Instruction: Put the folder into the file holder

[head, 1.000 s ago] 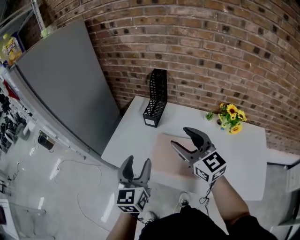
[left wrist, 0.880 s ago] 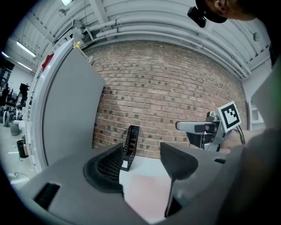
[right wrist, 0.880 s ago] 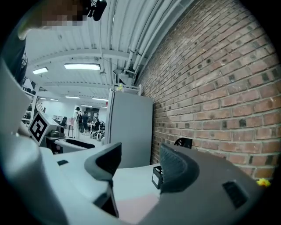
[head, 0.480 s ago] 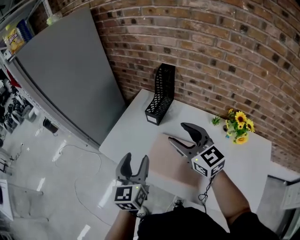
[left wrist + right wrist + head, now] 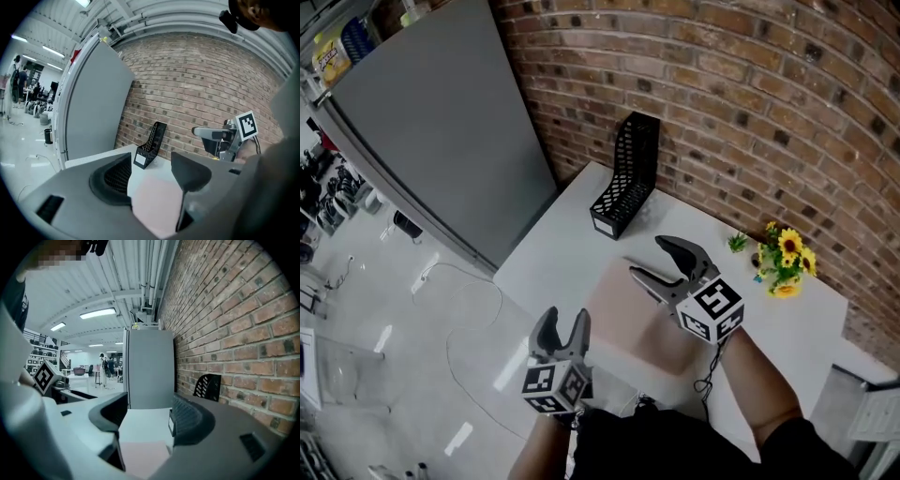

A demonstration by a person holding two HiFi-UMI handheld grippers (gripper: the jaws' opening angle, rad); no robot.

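Both grippers are hovering by the pink folder, neither one gripping it.
The folder [image 5: 636,317] is lying flat on the white table [image 5: 551,251], nearer than the black file holder [image 5: 628,175] at the far left. The left gripper [image 5: 561,320] is holding its jaws spread and empty. The right gripper [image 5: 648,258] has just been opening its jaws, with nothing between them.
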